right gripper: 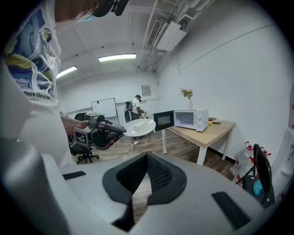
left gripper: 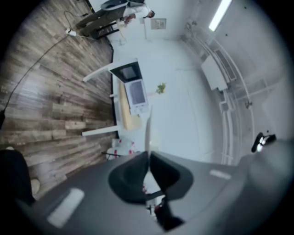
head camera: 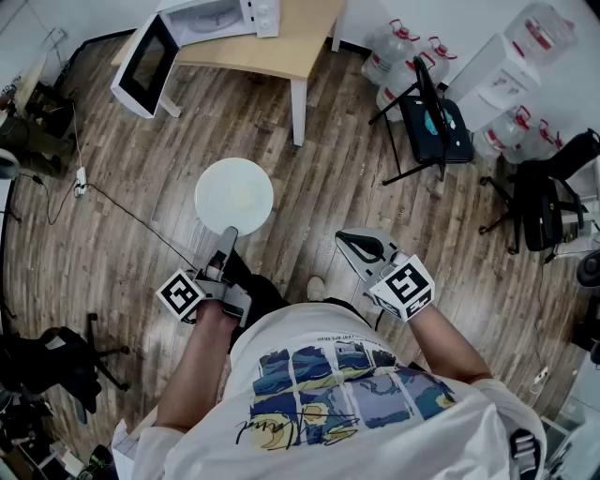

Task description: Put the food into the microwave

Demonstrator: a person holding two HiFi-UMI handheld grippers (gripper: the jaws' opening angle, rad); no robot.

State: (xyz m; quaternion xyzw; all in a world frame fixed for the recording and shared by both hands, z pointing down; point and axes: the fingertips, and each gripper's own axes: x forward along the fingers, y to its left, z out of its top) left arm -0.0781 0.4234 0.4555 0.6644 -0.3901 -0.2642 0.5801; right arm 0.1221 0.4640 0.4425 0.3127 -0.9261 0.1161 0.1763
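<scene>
Item: plate (head camera: 234, 195), round, white, smooth, thin-rimmed. We judge it stiff, light, breakable and slick.

Location: held above the plank floor (head camera: 112, 187), well apart from the far microwave (head camera: 217, 17), whose door (head camera: 145, 64) stands open, on the pale wooden surface (head camera: 291, 42).

Contents: pale food (right gripper: 141, 124), likely to slide if tipped.

Hold: left gripper (head camera: 228, 236) fingers (left gripper: 131, 176) clamped on the near rim, which we judge the best place. Right gripper (head camera: 354, 246) fingers together, empty.

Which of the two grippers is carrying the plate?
The left gripper: its jaws are clamped on the rim of the white plate, while the right gripper has its jaws together with nothing between them.
</scene>
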